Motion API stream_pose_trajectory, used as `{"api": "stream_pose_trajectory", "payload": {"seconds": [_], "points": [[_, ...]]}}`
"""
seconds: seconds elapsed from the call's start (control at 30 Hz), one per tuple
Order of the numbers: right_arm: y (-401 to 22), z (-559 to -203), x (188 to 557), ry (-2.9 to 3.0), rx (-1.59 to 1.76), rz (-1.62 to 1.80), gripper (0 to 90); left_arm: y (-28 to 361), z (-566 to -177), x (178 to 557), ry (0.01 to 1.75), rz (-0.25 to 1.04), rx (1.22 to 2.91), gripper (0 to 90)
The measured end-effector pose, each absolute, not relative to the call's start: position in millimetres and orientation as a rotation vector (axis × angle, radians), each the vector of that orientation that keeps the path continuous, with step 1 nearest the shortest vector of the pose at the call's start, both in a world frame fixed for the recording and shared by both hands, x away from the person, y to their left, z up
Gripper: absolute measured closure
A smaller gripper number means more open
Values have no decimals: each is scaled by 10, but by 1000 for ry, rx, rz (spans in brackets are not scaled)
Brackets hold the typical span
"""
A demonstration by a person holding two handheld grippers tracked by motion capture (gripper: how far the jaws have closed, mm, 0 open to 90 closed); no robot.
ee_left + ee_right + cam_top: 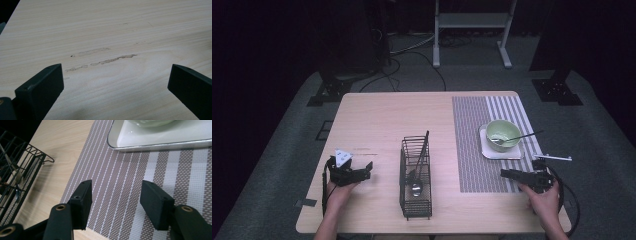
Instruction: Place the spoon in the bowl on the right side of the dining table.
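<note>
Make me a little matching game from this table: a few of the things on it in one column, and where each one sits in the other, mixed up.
Things:
1. green bowl
2. wire basket
3. striped placemat
4. left gripper

Places:
A. right part of the table, directly on the wood
B. on a white square dish, with a spoon resting in it
C. left part of the table, fingers open over bare wood
D. middle of the table, with utensils inside it

Pairs: 1-B, 2-D, 3-A, 4-C
</note>
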State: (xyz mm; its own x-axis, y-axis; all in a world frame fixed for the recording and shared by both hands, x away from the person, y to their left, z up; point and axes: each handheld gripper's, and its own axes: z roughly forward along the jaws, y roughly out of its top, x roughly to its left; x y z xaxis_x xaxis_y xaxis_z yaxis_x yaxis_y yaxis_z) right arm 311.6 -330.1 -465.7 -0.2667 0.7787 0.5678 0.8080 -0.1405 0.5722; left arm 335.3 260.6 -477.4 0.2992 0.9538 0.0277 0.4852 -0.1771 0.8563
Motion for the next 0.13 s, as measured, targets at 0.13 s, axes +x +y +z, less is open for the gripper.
{"api": "stream_pose_trajectory", "payload": {"seconds": [0.13], "points": [[-3273,-4673,3064,-2032,-1867,-1404,407,2606,-4775,3359,1300,759,1791,0]]}}
